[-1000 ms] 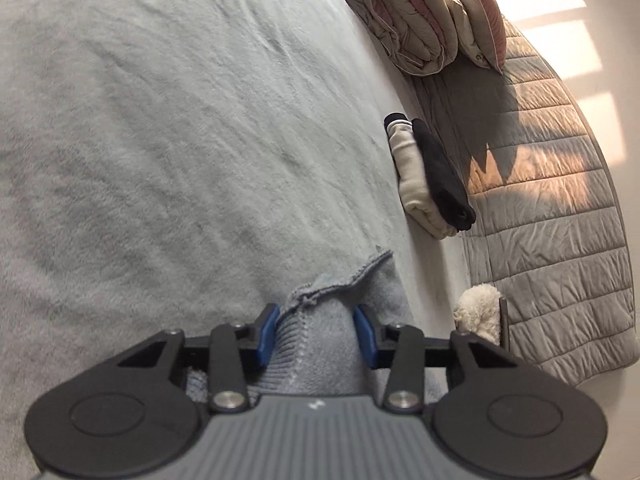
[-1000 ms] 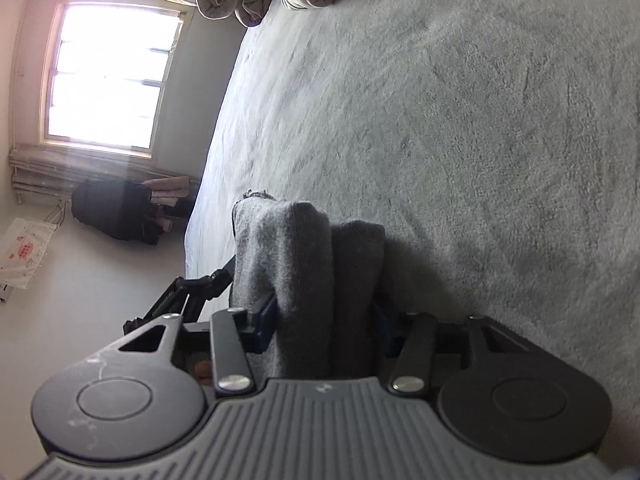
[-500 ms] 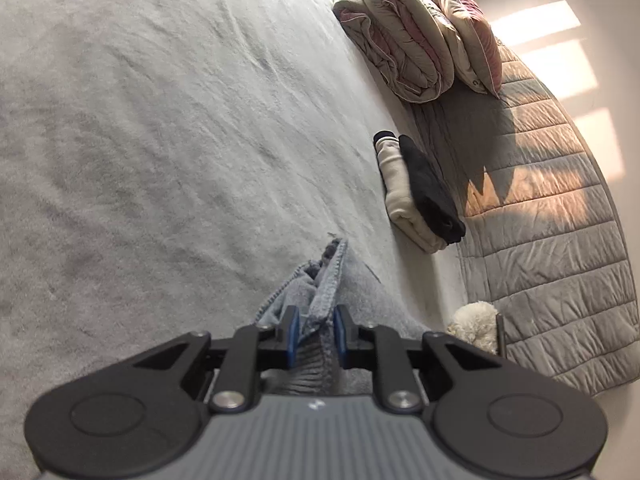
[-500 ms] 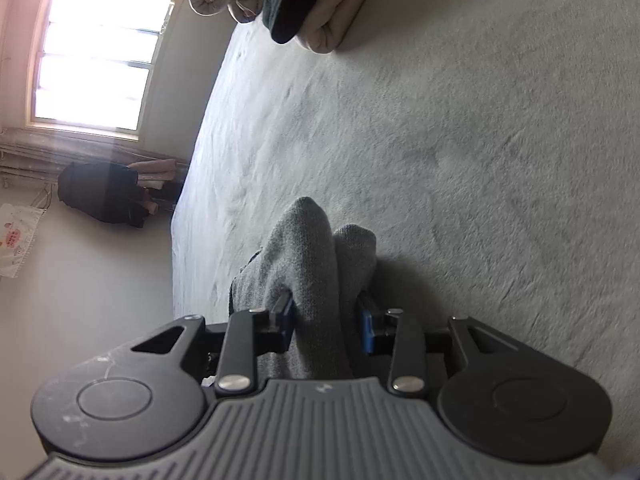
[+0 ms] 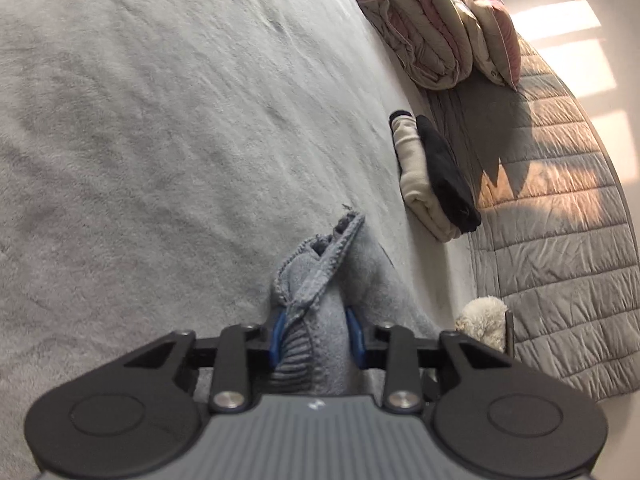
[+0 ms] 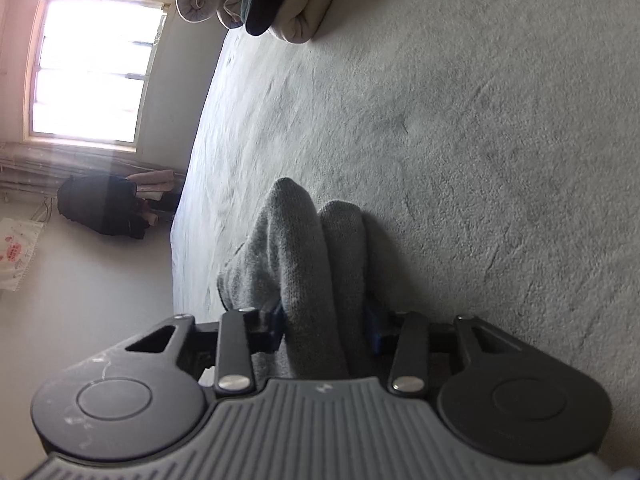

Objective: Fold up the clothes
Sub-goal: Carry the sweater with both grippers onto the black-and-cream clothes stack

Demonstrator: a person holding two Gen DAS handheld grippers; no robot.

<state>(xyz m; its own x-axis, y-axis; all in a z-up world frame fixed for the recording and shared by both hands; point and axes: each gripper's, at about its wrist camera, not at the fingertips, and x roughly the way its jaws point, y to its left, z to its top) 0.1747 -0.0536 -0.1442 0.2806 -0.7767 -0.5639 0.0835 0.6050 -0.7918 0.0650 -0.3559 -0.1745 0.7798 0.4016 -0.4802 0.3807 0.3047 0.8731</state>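
A folded grey knit sweater [image 5: 316, 280] sits bunched between the blue pads of my left gripper [image 5: 314, 334], which is shut on it; its ribbed hem edge sticks out ahead over the grey bed cover [image 5: 160, 140]. In the right wrist view the same sweater [image 6: 304, 248] shows as two thick rounded folds. My right gripper [image 6: 326, 330] is shut on them, just above the bed cover [image 6: 480, 140]. A stack of folded clothes [image 5: 432, 176], cream with a black piece on top, lies ahead by the bed's edge; in the right wrist view the stack [image 6: 288, 4] is at the top.
Rolled pink and cream quilts [image 5: 432, 32] lie beyond the stack. A quilted grey headboard [image 5: 560, 220] runs along the right, with a fluffy white thing [image 5: 482, 320] at its foot. A window [image 6: 92, 68] and a dark pile [image 6: 100, 210] on the floor are left of the bed.
Both grippers closed on the sweater from a wide-open stance, and their jaws now stand slightly wider than half a second ago. The folded stack looks closer in the right wrist view.
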